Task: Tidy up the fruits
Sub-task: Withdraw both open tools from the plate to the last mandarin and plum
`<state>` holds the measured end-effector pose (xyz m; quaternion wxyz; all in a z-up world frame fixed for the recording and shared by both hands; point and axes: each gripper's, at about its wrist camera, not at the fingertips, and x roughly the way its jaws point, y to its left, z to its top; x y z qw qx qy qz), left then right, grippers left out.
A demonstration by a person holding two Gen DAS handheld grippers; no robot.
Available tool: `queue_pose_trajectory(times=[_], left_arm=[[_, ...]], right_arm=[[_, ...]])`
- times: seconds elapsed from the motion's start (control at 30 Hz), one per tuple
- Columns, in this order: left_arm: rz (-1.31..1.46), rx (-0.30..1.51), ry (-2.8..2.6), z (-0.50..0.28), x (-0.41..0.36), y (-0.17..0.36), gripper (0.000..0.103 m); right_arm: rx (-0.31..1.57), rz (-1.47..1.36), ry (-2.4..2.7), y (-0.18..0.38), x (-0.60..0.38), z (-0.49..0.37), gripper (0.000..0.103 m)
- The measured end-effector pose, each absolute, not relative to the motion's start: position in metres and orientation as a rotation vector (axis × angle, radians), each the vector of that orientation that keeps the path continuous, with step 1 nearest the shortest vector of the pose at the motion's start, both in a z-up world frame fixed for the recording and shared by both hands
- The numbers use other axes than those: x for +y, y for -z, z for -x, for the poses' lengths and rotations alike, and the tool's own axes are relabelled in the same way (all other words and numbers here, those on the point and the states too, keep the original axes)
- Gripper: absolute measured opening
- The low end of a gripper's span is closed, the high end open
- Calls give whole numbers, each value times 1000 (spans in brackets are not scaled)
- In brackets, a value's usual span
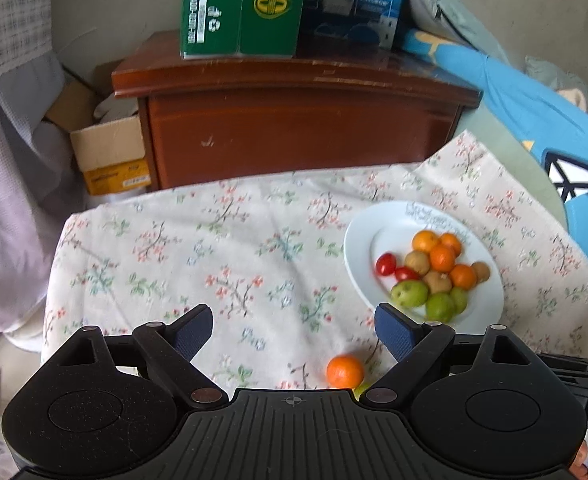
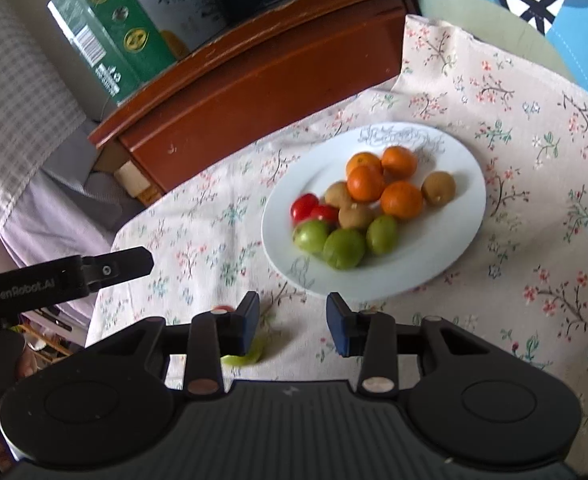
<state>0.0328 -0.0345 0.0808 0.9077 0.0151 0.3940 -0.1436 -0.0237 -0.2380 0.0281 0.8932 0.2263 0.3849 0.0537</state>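
- The left gripper (image 1: pixel 294 330) fills the bottom of the left wrist view, its blue-padded fingers (image 1: pixel 192 334) spread wide apart with nothing between them but floral tablecloth (image 1: pixel 214 248).
- A loose orange (image 1: pixel 345 371) lies on the cloth low in that frame, just right of centre, close to the gripper body and nearer the right-hand finger; it touches neither pad.
- A sliver of green fruit (image 1: pixel 361 390) peeks out just below and right of the orange, mostly hidden by the gripper body.
- The white plate (image 1: pixel 358 248) sits at centre right of the left view, holding the sorted fruit: four oranges at the top, brown fruits in the middle, two red tomatoes (image 1: pixel 386 264) on the left, green fruits (image 1: pixel 410 293) along the lower edge.
- In the right wrist view the right gripper (image 2: pixel 293 322) is at bottom centre, its jaws parted and empty, just below the plate's near rim.
- A green fruit (image 2: pixel 250 356) lies on the cloth by that gripper's left-hand finger, partly hidden behind it; a small red item shows just above the same finger.
- The left gripper's arm enters the right view from the left edge, over the cloth's corner.
- A brown wooden cabinet (image 1: pixel 294 128) stands behind the table, with a green box (image 1: pixel 242 8) on top, in the upper centre of the left view.
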Motion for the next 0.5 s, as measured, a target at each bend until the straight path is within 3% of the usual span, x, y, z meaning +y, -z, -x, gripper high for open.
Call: queue_pose_trajectory(times=[0.5], left_arm=[[-98,877,266,-32,-36,-63,91]], right_arm=[[835,-380,-159,-15,-215,23,41]])
